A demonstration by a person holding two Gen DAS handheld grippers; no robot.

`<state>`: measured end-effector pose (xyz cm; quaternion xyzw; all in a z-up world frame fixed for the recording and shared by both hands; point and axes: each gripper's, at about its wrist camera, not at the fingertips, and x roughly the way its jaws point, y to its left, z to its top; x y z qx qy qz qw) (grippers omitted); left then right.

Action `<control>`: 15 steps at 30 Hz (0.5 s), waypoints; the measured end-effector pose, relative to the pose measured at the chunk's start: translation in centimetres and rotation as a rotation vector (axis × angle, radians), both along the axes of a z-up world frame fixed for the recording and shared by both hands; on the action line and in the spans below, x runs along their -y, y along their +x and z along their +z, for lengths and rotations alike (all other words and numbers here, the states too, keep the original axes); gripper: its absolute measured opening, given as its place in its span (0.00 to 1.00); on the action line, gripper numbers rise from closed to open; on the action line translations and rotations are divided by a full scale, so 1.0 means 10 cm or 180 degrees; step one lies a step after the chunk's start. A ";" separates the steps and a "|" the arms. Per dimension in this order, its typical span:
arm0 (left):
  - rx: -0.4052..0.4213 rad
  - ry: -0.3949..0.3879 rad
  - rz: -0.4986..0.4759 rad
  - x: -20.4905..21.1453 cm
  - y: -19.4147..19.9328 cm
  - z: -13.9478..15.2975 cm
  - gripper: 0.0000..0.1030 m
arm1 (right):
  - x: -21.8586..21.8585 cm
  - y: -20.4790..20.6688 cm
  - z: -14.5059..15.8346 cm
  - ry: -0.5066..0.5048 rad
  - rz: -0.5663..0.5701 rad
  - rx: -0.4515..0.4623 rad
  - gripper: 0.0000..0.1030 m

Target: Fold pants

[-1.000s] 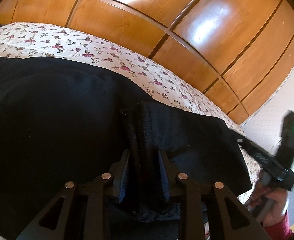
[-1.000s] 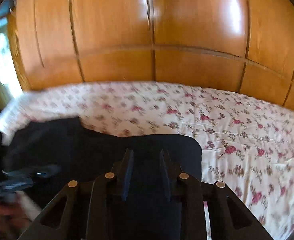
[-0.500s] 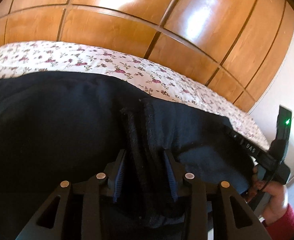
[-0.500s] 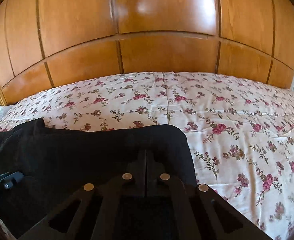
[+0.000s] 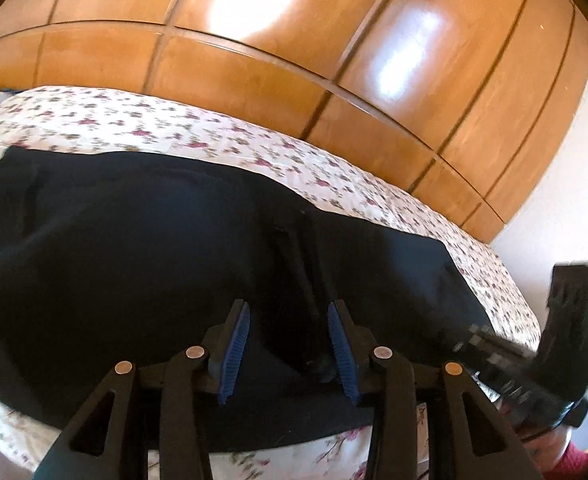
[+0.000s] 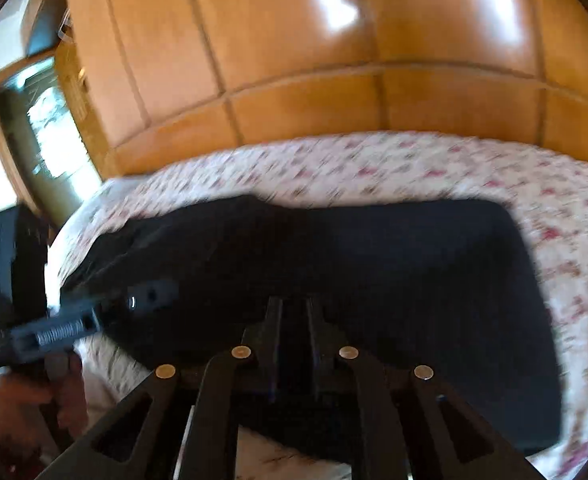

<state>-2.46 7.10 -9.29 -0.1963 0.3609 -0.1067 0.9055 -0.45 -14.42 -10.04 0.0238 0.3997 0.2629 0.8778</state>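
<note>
Black pants (image 5: 142, 248) lie spread flat across the flowered bedspread (image 5: 114, 120); they also show in the right wrist view (image 6: 393, 264). My left gripper (image 5: 288, 332) is open, its blue-padded fingers (image 5: 236, 344) on either side of a raised fold of the fabric, not pinching it. My right gripper (image 6: 295, 320) hovers over the near edge of the pants with its fingers a narrow gap apart; nothing shows between them. Each gripper shows at the edge of the other's view, the right one (image 5: 533, 376) and the left one (image 6: 74, 320).
A wooden panelled wardrobe (image 5: 294, 60) runs behind the bed. A window or mirror in a wood frame (image 6: 42, 136) stands at the left. A white wall (image 5: 565, 200) is at the right. The bedspread (image 6: 373, 164) is bare beyond the pants.
My left gripper has opened wider and let the fold of fabric go slack. My right gripper, shut half a second ago, has parted slightly and swung left, blurring the view.
</note>
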 end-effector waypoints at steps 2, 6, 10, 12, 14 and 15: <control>-0.0002 -0.0019 0.0106 -0.10 -0.07 0.03 0.40 | -0.05 -0.01 -0.10 -0.0108 -0.0002 -0.0041 0.12; 0.0022 -0.0057 0.0431 -0.35 -0.28 0.14 0.41 | 0.03 0.06 -0.13 0.0076 -0.0054 -0.0134 0.12; -0.0018 -0.0265 0.0959 -0.70 -0.54 0.17 0.44 | 0.07 0.08 -0.15 0.0198 -0.0089 -0.0193 0.12; -0.0107 -0.0464 0.1173 -0.89 -0.67 0.14 0.44 | 0.05 0.05 -0.15 0.0173 -0.0089 -0.0170 0.12; -0.0195 -0.0646 0.1343 -1.03 -0.79 0.09 0.44 | 0.04 0.04 -0.15 0.0157 -0.0094 -0.0153 0.12; -0.0231 -0.0726 0.1417 -1.10 -0.84 0.07 0.44 | 0.05 0.02 -0.15 0.0161 -0.0099 -0.0153 0.12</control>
